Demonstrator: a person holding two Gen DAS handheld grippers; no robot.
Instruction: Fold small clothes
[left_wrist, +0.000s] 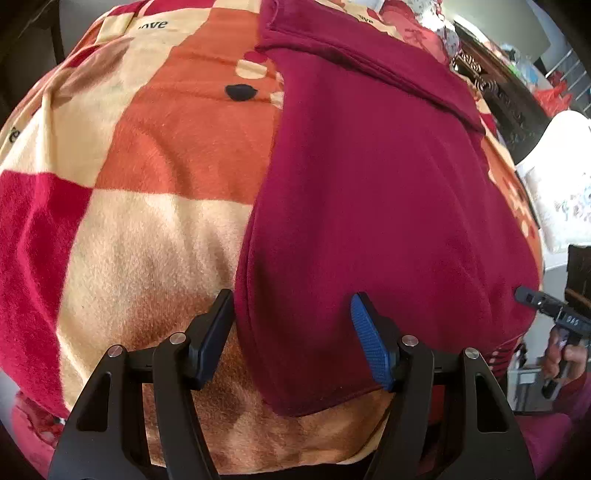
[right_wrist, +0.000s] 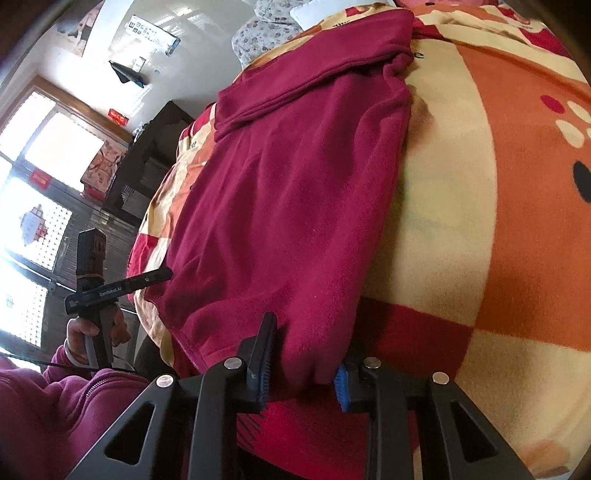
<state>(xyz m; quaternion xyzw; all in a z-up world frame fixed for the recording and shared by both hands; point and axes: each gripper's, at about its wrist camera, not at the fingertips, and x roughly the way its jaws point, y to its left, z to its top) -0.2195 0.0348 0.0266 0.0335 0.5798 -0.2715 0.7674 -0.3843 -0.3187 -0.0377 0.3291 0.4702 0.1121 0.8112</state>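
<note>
Left wrist view: my left gripper (left_wrist: 291, 339) sits with jaws spread astride the near hem corner of the maroon garment (left_wrist: 369, 192); my right gripper (right_wrist: 303, 365) straddles the other corner, unclamped. It lies partly folded on the checkered blanket (left_wrist: 147, 206), so I judge the lengthwise fold remains. A dark cabinet (right_wrist: 147, 162) stands beyond, nothing obstructing.

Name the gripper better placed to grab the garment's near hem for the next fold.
Probably the right gripper: its open jaws already straddle a corner of the maroon garment. The left gripper is open with only one finger over the cloth.
</note>
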